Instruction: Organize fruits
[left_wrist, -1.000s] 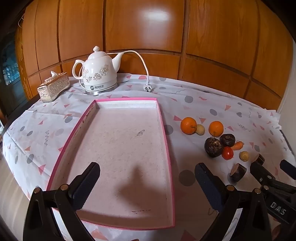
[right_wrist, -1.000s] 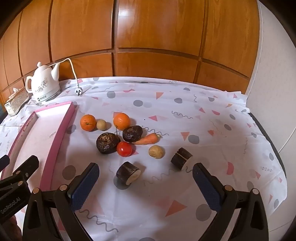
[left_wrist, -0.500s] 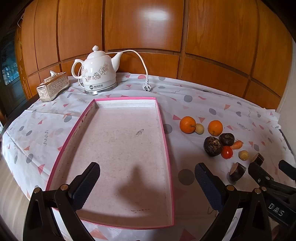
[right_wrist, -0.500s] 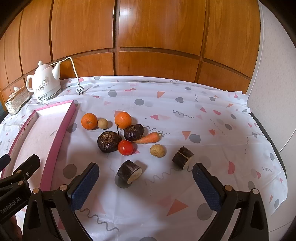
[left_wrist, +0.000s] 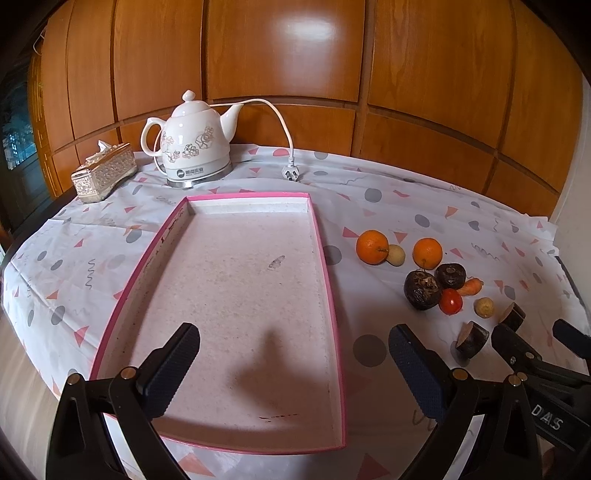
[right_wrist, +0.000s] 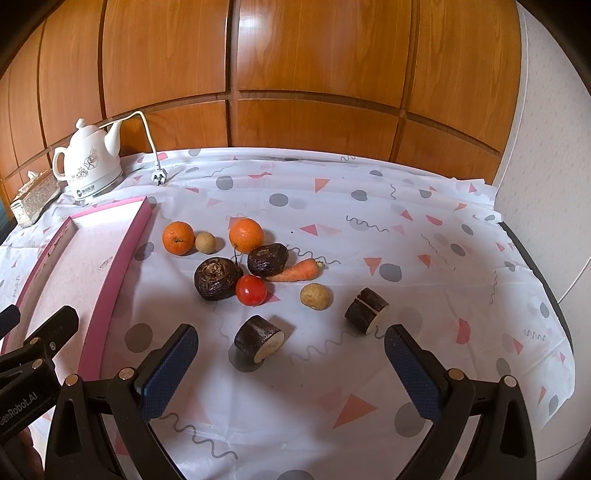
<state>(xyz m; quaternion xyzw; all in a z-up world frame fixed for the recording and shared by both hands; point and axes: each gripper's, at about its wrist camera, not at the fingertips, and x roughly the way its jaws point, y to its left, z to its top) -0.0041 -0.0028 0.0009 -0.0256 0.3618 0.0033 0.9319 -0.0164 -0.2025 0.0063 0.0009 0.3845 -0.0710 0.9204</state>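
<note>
Both tongs, left (left_wrist: 293, 363) and right (right_wrist: 290, 363), have black plastic arms, brass rivets and blue textured pads.

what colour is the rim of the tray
Pink rim on the tray, clearest in the left wrist view.

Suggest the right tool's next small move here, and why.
Probably ease the right tool forward and down over the nearest cut dark chunk: it sits open and holds nothing, that piece lies between its fingers, and the pink tray holds no fruit.
</note>
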